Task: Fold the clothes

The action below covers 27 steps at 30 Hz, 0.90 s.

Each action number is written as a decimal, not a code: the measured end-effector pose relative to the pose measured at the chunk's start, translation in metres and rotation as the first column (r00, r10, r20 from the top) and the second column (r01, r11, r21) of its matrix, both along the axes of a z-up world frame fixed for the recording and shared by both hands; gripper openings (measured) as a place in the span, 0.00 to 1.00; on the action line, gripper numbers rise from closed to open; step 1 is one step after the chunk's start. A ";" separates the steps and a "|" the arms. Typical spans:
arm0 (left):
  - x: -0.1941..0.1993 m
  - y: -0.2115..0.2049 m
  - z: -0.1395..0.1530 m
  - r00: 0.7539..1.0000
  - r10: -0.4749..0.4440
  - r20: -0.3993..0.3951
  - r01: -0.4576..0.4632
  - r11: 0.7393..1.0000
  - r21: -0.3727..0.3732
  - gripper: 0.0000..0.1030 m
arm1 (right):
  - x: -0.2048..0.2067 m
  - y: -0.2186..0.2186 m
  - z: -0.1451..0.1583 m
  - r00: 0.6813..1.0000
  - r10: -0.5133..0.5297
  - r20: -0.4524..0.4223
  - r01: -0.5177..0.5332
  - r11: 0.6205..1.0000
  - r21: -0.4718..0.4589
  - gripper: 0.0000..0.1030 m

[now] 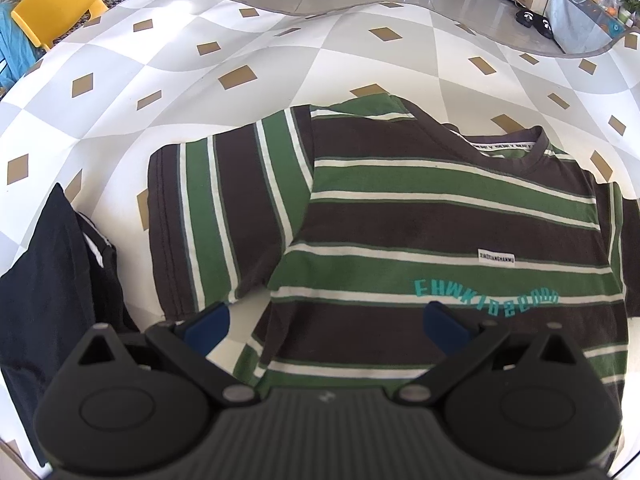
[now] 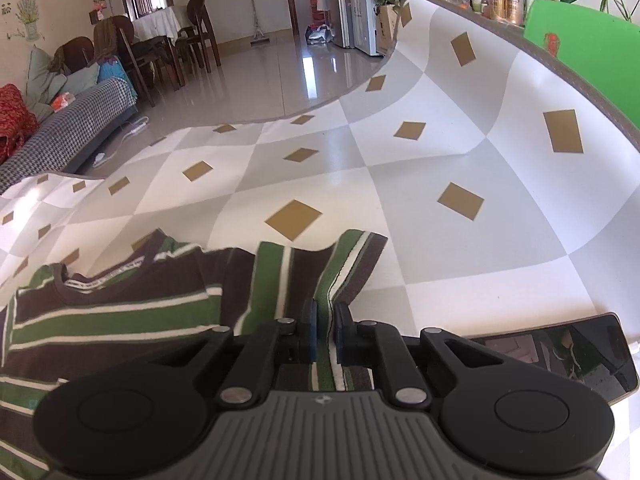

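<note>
A brown, green and white striped T-shirt (image 1: 440,224) lies front up on the checkered mat (image 1: 200,92), collar away from me. Its left sleeve (image 1: 224,216) is spread flat, stripes running lengthwise. My left gripper (image 1: 326,320) hovers open over the shirt's lower left side, blue pads wide apart, nothing between them. In the right wrist view the same T-shirt (image 2: 120,312) fills the lower left. My right gripper (image 2: 326,334) is shut on the right sleeve (image 2: 340,272), which is pinched into a raised fold between the pads.
Dark folded clothes (image 1: 48,280) lie at the left of the shirt. A black phone or tablet (image 2: 560,356) rests on the mat beside my right gripper. A yellow chair (image 1: 56,4) and a sofa (image 2: 68,120) stand beyond the mat edge; a green board (image 2: 580,48) rises far right.
</note>
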<state>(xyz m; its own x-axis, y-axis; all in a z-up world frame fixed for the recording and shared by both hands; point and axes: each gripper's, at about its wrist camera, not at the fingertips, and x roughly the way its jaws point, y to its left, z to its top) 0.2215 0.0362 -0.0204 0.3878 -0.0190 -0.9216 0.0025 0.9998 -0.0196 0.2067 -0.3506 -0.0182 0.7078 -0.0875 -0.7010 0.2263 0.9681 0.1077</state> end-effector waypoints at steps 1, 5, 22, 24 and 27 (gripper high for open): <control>0.000 0.000 0.000 1.000 0.001 0.000 -0.001 1.000 0.000 1.00 | 0.000 0.005 0.005 1.000 0.015 0.016 -0.015 1.000 0.001 0.09; -0.001 0.001 0.001 1.000 0.000 0.005 0.000 1.000 0.003 1.00 | 0.001 0.028 0.022 0.994 0.084 0.067 -0.086 0.996 0.021 0.10; -0.001 0.019 -0.001 1.000 0.030 0.000 -0.030 0.999 0.021 1.00 | 0.022 0.121 0.011 0.956 0.286 0.058 -0.289 0.957 0.035 0.10; -0.001 0.020 -0.001 0.999 0.032 0.000 -0.032 0.999 0.023 1.00 | 0.024 0.127 0.006 0.953 0.301 0.046 -0.303 0.952 0.037 0.10; -0.001 0.023 -0.002 0.999 0.034 -0.002 -0.034 0.999 0.024 1.00 | 0.027 0.139 -0.004 0.944 0.328 0.016 -0.329 0.943 0.048 0.11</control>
<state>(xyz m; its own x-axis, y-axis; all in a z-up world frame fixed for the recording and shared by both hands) 0.2204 0.0587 -0.0223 0.3856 0.0168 -0.9225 -0.0320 0.9995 0.0048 0.2340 -0.2120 -0.0227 0.6967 0.1856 -0.6929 -0.1043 0.9819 0.1581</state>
